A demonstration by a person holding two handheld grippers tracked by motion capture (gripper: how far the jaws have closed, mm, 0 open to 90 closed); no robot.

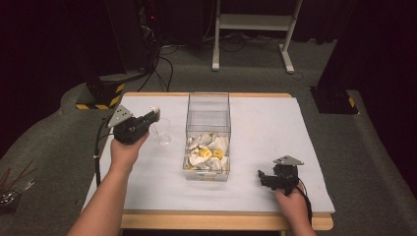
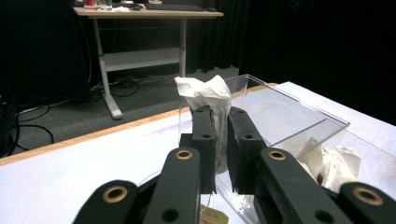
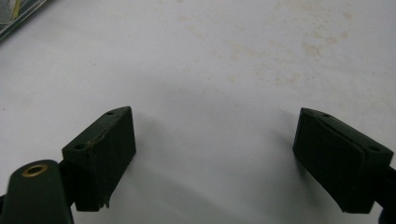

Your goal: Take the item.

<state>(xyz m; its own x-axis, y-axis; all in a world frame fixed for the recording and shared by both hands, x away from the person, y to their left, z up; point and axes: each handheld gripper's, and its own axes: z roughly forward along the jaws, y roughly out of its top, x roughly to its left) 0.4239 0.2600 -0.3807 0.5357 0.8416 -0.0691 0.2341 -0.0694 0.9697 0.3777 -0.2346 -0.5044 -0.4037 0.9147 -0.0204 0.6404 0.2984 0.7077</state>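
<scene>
At the left of the high view, a person's left gripper (image 1: 155, 114) hangs above the white-covered bench (image 1: 275, 123), its jaws clamped on a crumpled white tea bag (image 1: 155, 108). In the left gripper view the tea bag (image 2: 208, 95) juts up from between the two black jaws, with its small yellow tag (image 2: 214, 216) dangling at the bottom of the frame. Just right of that gripper in the high view stands a small clear cup (image 1: 162, 131), and beside it, at the centre of the frame, a tall clear box (image 1: 208, 116) with more white tea bags and yellow tags piled in its near end. At the lower right of the high view, the right gripper (image 1: 261, 177) rests on the bench, well apart from the box. The right gripper view shows its jaws spread wide over bare, faintly stained white cloth, with nothing between them.
</scene>
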